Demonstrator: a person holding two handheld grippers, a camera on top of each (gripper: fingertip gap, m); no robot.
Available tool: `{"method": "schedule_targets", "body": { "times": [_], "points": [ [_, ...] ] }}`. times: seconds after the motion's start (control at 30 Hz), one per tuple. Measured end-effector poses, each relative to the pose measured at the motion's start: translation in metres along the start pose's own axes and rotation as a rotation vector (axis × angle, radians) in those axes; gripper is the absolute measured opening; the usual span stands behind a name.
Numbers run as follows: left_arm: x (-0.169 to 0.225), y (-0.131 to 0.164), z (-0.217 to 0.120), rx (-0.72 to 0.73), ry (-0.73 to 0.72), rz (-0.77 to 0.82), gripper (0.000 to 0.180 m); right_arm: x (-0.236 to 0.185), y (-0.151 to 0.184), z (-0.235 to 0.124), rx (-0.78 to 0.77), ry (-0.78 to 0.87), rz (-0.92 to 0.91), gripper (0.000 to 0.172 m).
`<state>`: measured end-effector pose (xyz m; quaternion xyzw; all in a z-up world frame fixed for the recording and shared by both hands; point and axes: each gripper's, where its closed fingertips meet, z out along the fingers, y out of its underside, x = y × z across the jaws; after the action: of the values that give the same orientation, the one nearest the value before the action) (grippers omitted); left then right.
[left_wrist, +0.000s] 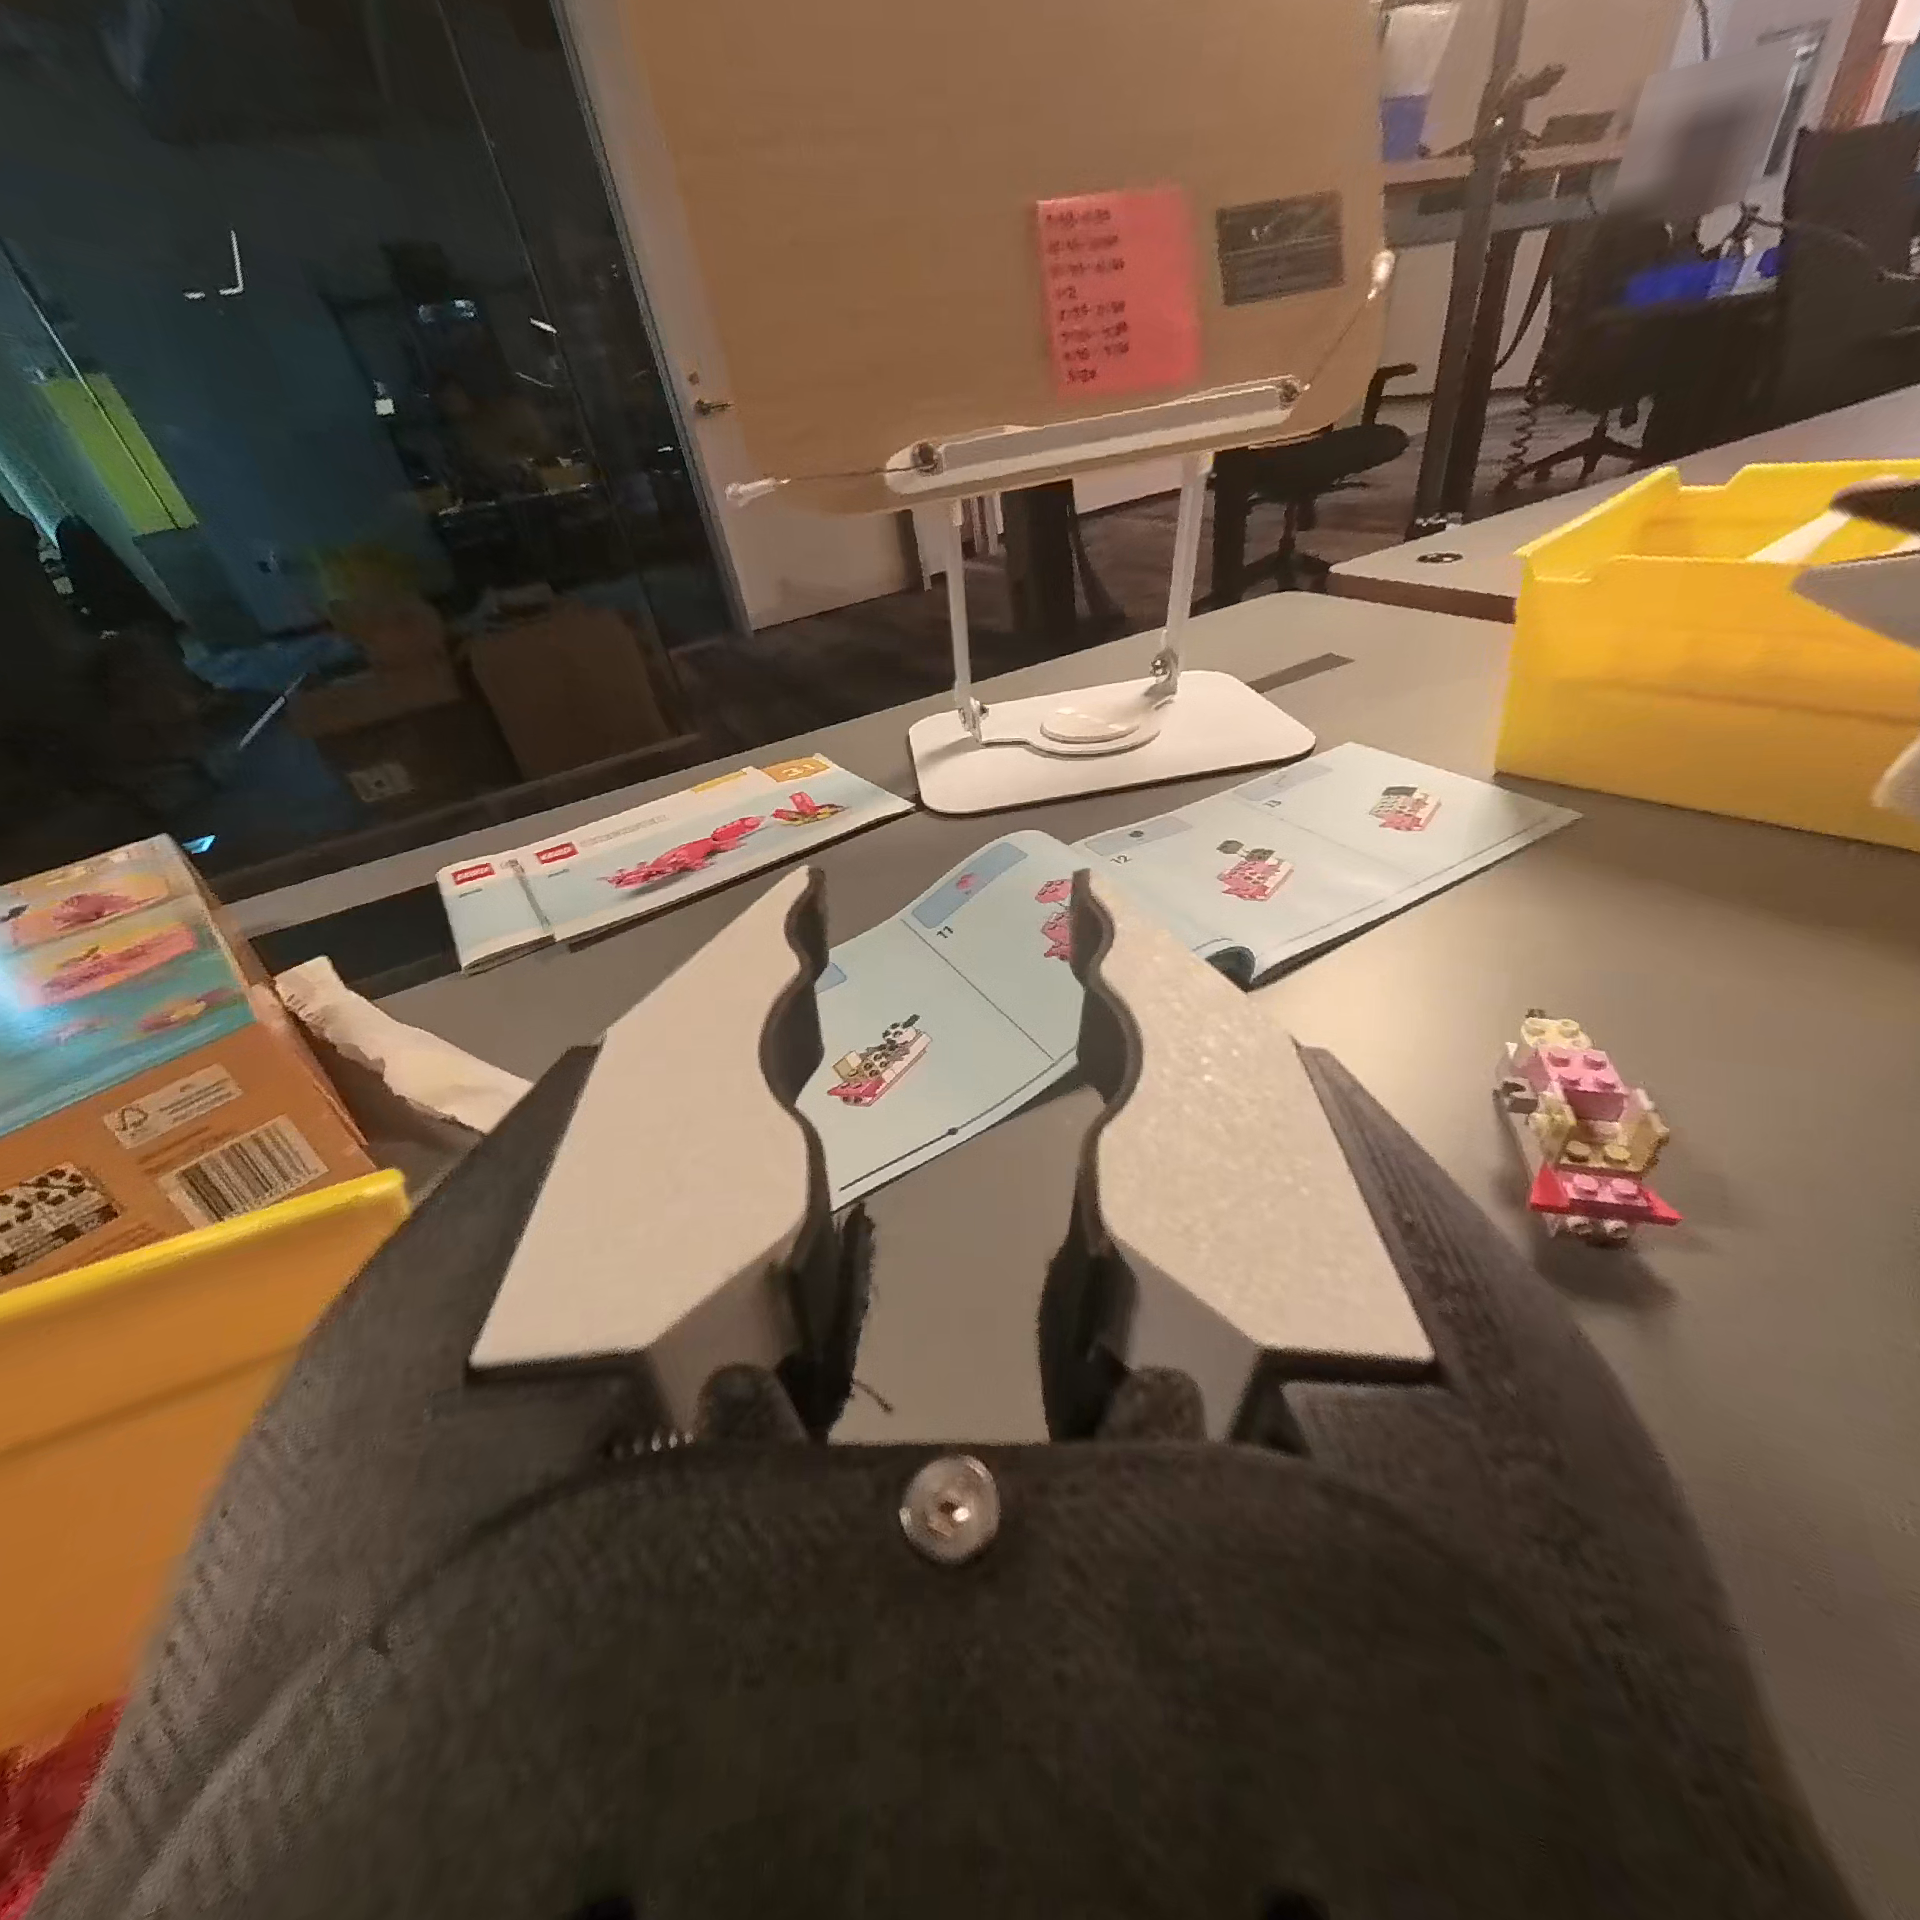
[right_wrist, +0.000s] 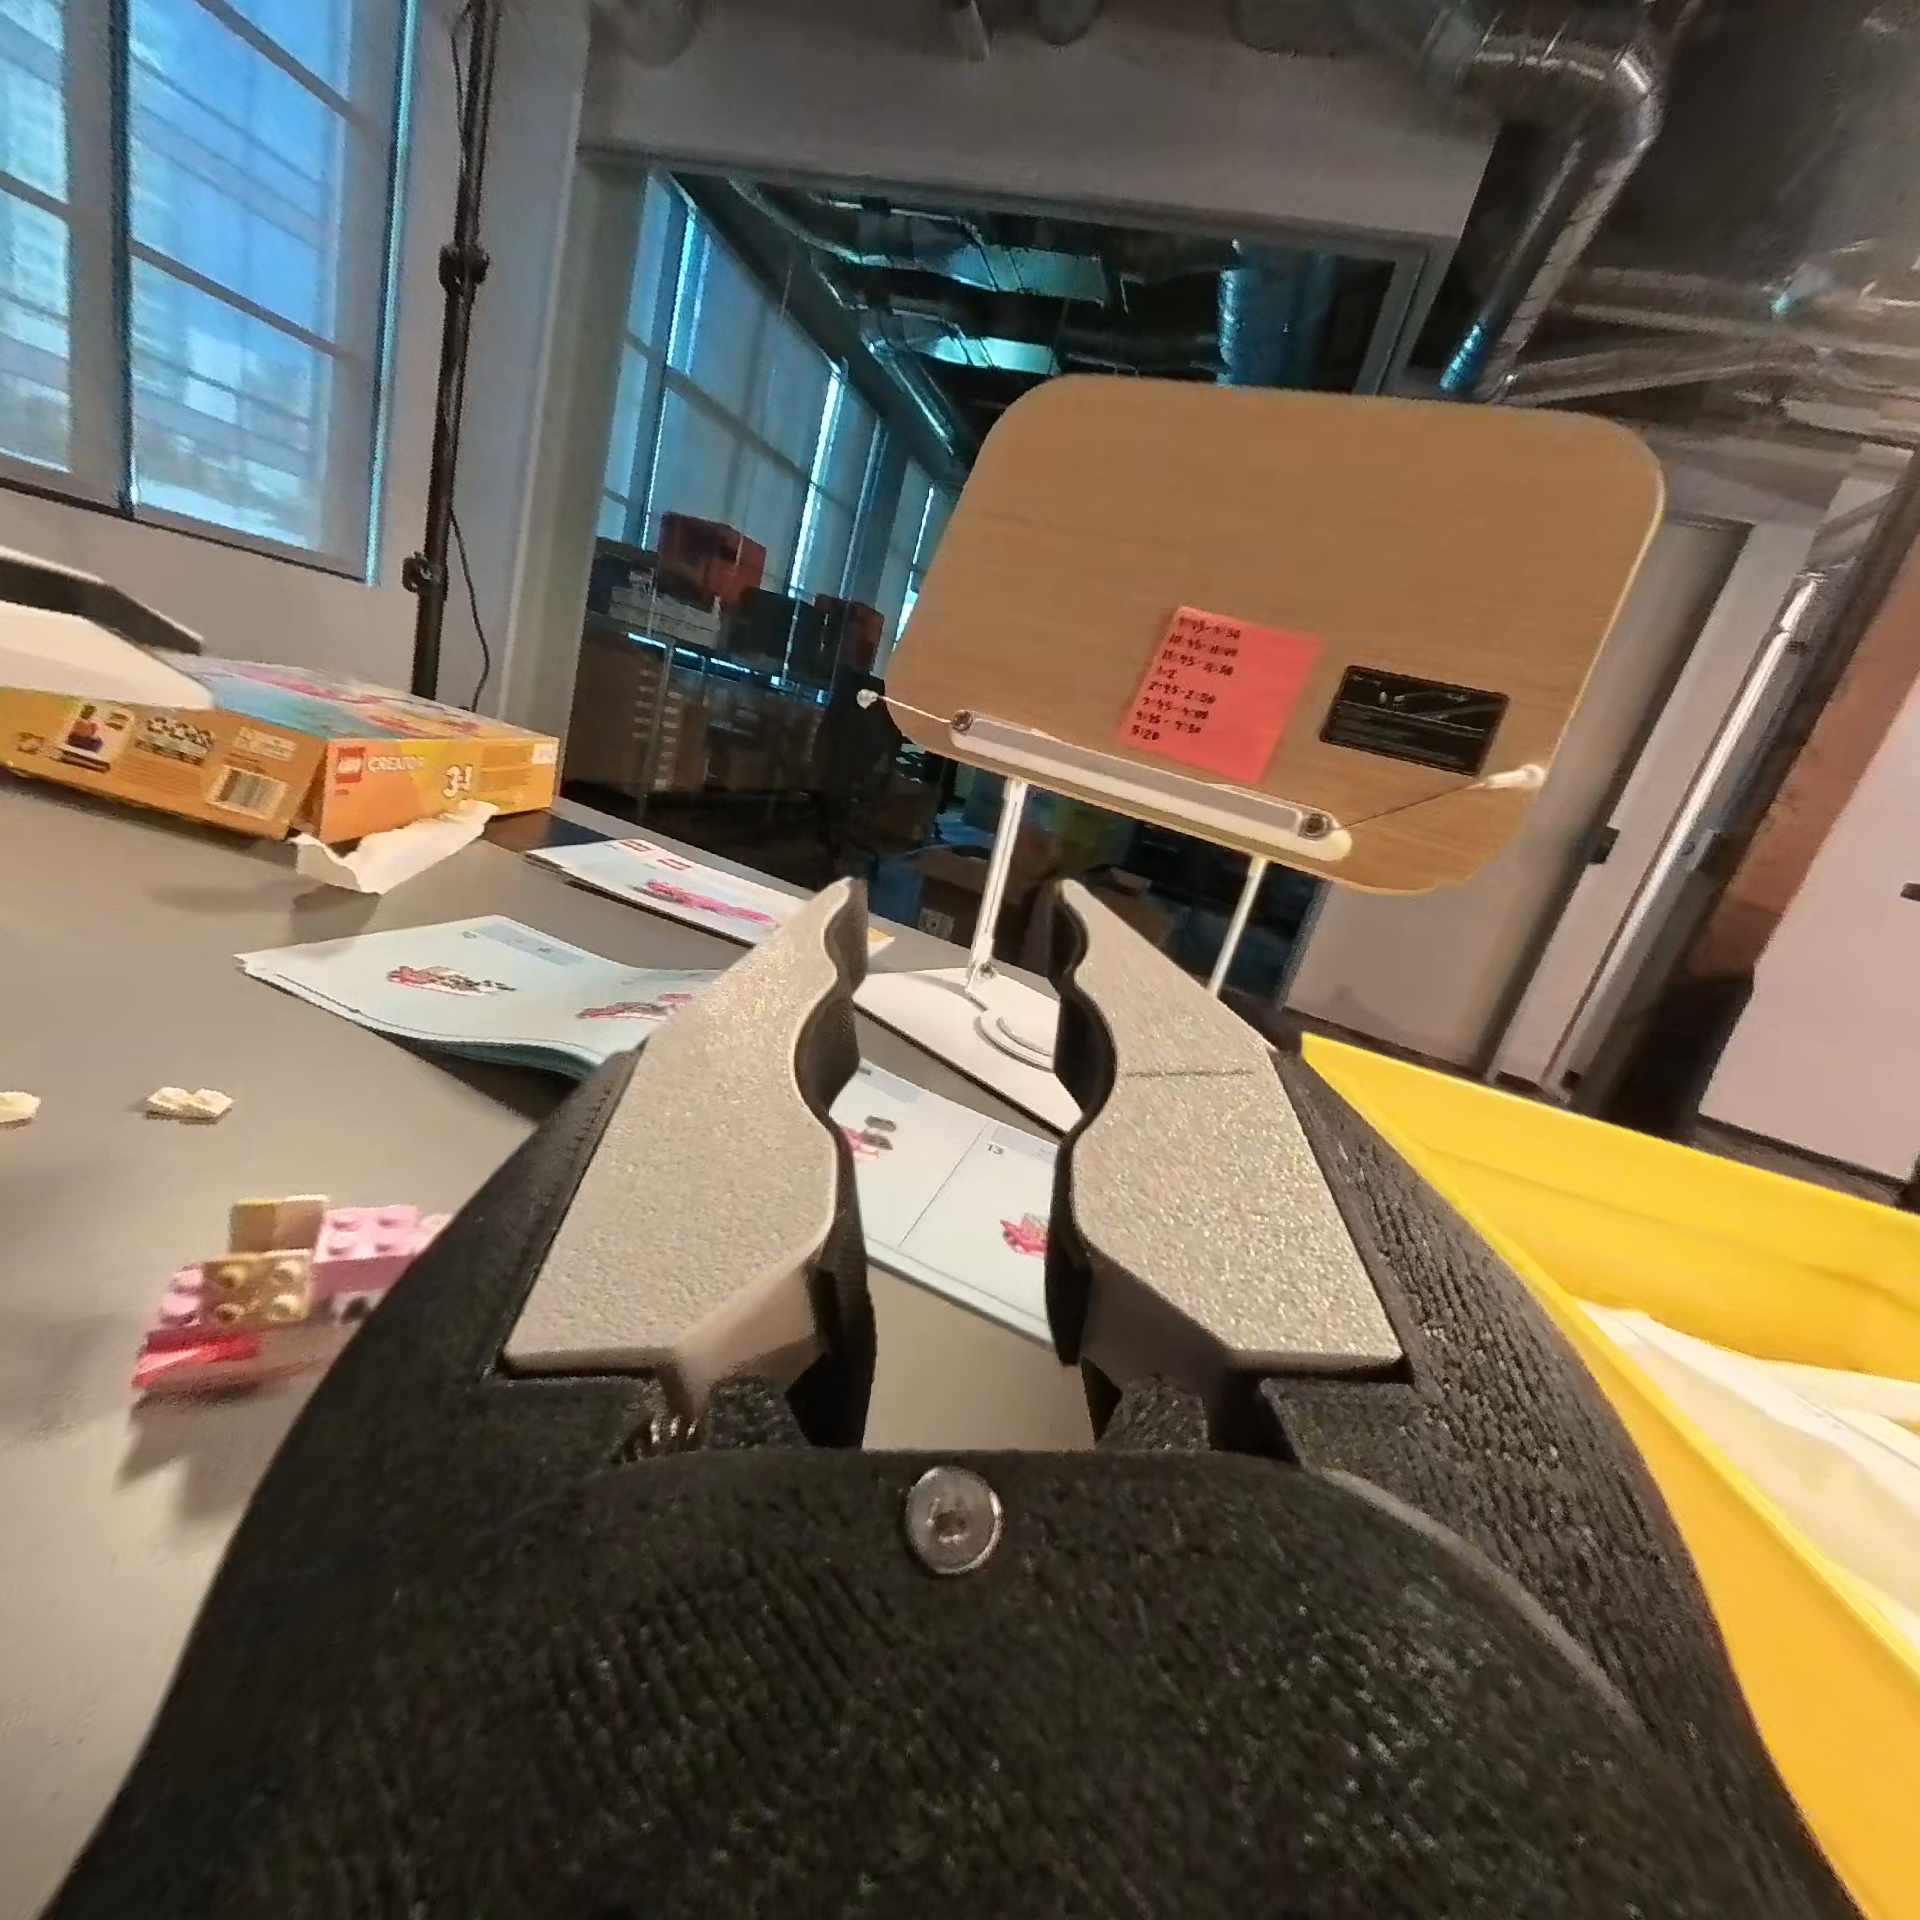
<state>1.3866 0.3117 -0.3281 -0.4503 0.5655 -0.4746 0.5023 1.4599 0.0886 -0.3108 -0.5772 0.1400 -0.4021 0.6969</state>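
Both open, gripping nothing: left gripper (left_wrist: 945, 883) above open instruction booklet (left_wrist: 1351, 862), right gripper (right_wrist: 951, 904) near yellow bin (right_wrist: 1662, 1299). Pink brick model (left_wrist: 1584, 1132) between them, mid-table (left_wrist: 1558, 1403); book stand (left_wrist: 1101, 743) at far edge.

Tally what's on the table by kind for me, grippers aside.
Instruction booklets: 2, one open, one closed
Yellow bins: 2, left and right
Brick builds, pink: 1
Loose pale bricks: 2
Toy set boxes: 1
Wooden stands: 1
Torn paper bags: 1
Total: 10
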Motion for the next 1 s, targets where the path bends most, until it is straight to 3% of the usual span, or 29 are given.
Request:
{"method": "schedule_targets", "body": {
  "times": [0.17, 0.3, 0.43, 0.57, 0.67, 0.77, 1.0],
  "points": [
    [0.003, 0.000, 0.001, 0.005, 0.031, -0.032, 0.046, -0.009, 0.012, 0.036, -0.011, -0.032, -0.044, 0.031],
    [0.038, -0.003, 0.003, 0.022, 0.144, -0.017, 0.049, -0.015, 0.020, 0.060, -0.018, -0.058, -0.061, 0.030],
    [0.091, -0.049, -0.014, 0.107, 0.294, -0.013, 0.053, -0.018, 0.021, 0.064, -0.011, -0.080, -0.066, 0.030],
    [0.105, -0.085, -0.058, 0.131, 0.305, -0.028, 0.055, -0.017, 0.019, 0.063, 0.000, -0.083, -0.057, 0.029],
    [0.063, -0.102, -0.104, 0.127, 0.190, -0.076, 0.056, -0.017, 0.018, 0.061, 0.007, -0.087, -0.047, 0.028],
    [-0.010, -0.103, -0.154, 0.117, -0.028, -0.234, 0.050, -0.014, 0.016, 0.060, 0.015, -0.075, -0.032, 0.028],
    [-0.129, -0.039, -0.249, -0.037, -0.429, -0.432, 0.050, 0.000, 0.013, 0.057, 0.032, 0.000, -0.011, 0.039]
  ]
}}
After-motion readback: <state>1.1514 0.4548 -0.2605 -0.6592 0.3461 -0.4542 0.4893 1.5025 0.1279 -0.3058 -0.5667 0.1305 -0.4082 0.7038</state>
